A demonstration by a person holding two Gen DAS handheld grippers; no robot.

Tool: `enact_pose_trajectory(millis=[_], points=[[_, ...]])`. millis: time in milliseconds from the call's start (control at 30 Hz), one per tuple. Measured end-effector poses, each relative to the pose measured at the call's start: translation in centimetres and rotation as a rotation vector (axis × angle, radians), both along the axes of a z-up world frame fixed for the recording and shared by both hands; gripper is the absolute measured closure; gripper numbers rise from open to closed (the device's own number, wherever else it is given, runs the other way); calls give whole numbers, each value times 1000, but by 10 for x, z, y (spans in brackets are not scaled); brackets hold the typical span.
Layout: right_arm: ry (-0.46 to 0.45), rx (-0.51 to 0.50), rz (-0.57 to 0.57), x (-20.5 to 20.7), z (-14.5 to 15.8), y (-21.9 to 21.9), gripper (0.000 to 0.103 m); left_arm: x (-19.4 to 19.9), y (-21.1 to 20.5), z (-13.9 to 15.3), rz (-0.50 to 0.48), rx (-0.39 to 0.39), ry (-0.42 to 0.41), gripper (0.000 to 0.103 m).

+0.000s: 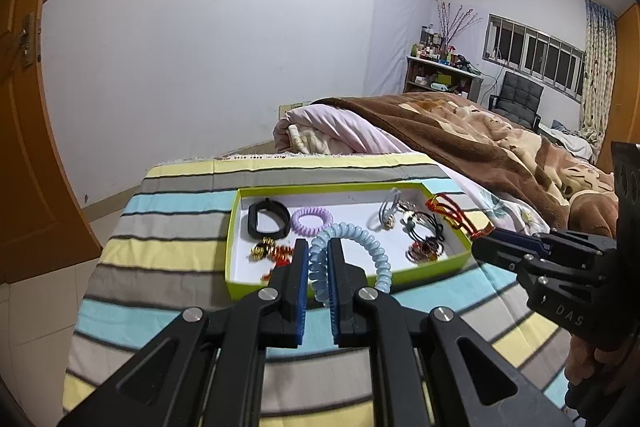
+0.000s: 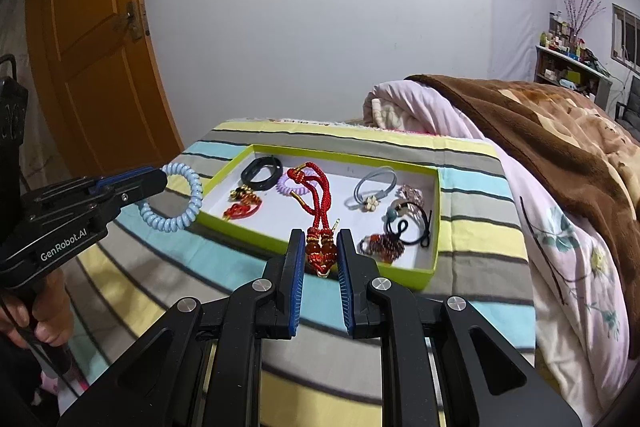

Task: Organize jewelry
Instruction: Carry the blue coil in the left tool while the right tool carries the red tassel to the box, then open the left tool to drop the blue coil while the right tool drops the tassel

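Left gripper (image 1: 318,247): black jointed arms, blue ribbed pads, pressed together on a pale blue spiral hair tie (image 1: 352,247) of glossy coiled plastic, held in the air at the 9 o'clock side of the tray in the right wrist view, its loop hanging free. Right gripper (image 2: 318,243): same build, pinching the lower end of a red braided cord charm (image 2: 316,203) with amber-red glassy beads; the cord arches up over the tray's near edge. Tray (image 1: 234,227): shallow rectangular card box, lime-green walls, white floor, lying on a striped cloth (image 1: 172,203) of yellow, grey and light blue bands. Contents, left wrist view: black strap band (image 1: 267,219), matt, at 10 o'clock; lilac spiral tie (image 1: 312,218) toward 12 o'clock; gold-and-red knotted ornament (image 1: 269,250) at 8 o'clock, somewhat blurred; grey elastic tie (image 1: 386,213) with a small flower bead at 1 o'clock; black elastic ties (image 1: 426,225) at 3 o'clock; dark red beaded piece (image 1: 426,250), possibly a bracelet, at 4 o'clock.
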State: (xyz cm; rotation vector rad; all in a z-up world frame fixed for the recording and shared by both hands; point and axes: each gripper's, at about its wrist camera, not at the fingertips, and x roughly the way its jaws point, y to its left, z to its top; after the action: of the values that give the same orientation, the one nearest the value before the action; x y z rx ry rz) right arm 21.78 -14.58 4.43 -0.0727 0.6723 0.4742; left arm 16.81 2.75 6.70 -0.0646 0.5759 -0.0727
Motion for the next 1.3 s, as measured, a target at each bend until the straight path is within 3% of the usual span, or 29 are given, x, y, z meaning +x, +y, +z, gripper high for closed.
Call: enact_pose_trajectory(millis=[567, 1200, 1300], points=[[109, -46, 0, 85, -48, 23, 87, 79, 5, -46, -30, 3, 88, 94], [192, -68, 3, 104, -77, 29, 87, 98, 3, -74, -65, 5, 201, 93], [182, -70, 9, 100, -75, 30, 78, 98, 4, -74, -62, 4, 209, 93]])
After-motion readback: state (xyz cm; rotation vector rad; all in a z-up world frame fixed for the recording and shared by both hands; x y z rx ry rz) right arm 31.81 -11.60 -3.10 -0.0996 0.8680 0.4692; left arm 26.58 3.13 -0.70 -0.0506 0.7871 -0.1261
